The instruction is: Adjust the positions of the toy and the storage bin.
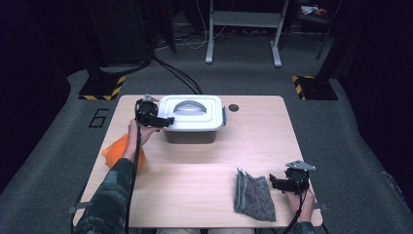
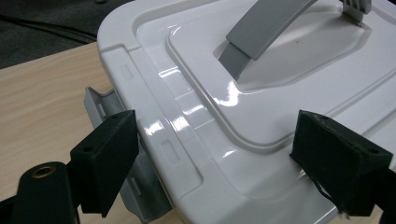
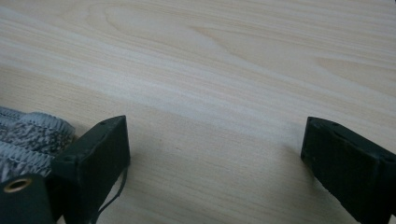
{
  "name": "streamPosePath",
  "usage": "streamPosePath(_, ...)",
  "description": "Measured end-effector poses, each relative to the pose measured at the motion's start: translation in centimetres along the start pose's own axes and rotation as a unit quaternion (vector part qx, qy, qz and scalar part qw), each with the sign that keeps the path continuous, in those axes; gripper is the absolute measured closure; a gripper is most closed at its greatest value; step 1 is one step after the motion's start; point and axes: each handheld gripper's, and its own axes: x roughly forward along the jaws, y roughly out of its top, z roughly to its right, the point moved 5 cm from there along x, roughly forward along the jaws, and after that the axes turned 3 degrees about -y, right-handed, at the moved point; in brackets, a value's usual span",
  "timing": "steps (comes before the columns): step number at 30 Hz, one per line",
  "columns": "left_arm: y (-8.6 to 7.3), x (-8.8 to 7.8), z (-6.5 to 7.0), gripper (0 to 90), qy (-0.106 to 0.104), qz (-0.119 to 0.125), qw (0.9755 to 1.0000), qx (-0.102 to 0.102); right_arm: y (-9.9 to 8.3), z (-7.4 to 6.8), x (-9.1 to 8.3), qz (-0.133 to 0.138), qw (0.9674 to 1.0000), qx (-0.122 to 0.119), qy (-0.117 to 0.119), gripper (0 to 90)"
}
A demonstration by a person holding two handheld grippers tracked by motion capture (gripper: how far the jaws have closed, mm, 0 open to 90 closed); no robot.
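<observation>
The left hand-held gripper [image 1: 163, 121] hovers with its jaws spread wide over the left edge of the box lid [image 2: 261, 93], one pad outside by the grey side latch [image 2: 105, 109], the other above the lid's glossy top; nothing is pinched. The white box [image 1: 192, 119] sits at the far middle of the surface [image 1: 204, 170], lid on, grey carry handle [image 2: 266, 28] lying flat in its recess. Hard, smooth plastic like this will likely slip under the pads, so the latch tab or the rim lip looks the surest place to take hold; the box itself seems light and stiff. The left forearm reaches forward across an orange cloth [image 1: 117, 151]. The right hand-held gripper [image 1: 277, 184] rests low near the front right, jaws open on bare wood, just beside a folded grey towel [image 1: 253, 195].
</observation>
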Motion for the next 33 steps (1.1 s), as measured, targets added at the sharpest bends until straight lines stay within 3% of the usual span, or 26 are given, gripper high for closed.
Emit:
streamPosePath(6, 0.3, 0.6, 0.6, 14.4, -0.011, 0.003, 0.9999, 0.003, 0.0, 0.0, 0.0, 0.0, 1.0, -0.001, 0.001, 7.2)
streamPosePath(7, 0.3, 0.7, 0.8, 14.3, -0.014, 0.003, 0.9999, -0.004, 0.0, 0.0, 0.0, 0.0, 1.0, -0.001, 0.001, 7.3)
streamPosePath(25, 1.3, 2.3, 3.0, 14.5, -0.046, -0.003, 0.9989, 0.012, 0.0, -0.1, 0.0, 0.001, 1.0, 0.006, 0.003, 7.3)
streamPosePath(29, 1.3, 2.3, 3.1, 14.5, -0.043, 0.0, 0.999, 0.012, 0.0, -0.1, 0.0, 0.0, 1.0, 0.005, 0.003, 7.3)
streamPosePath(31, 1.3, 2.2, 3.1, 13.9, -0.03, 0.004, 0.9995, 0.011, 0.0, 0.0, 0.0, 0.0, 1.0, 0.005, 0.003, 7.3)
streamPosePath(33, 1.2, 2.0, 3.1, 7.8, -0.014, 0.011, 0.9998, 0.002, 0.0, 0.0, 0.0, 0.0, 1.0, 0.005, 0.003, 7.3)
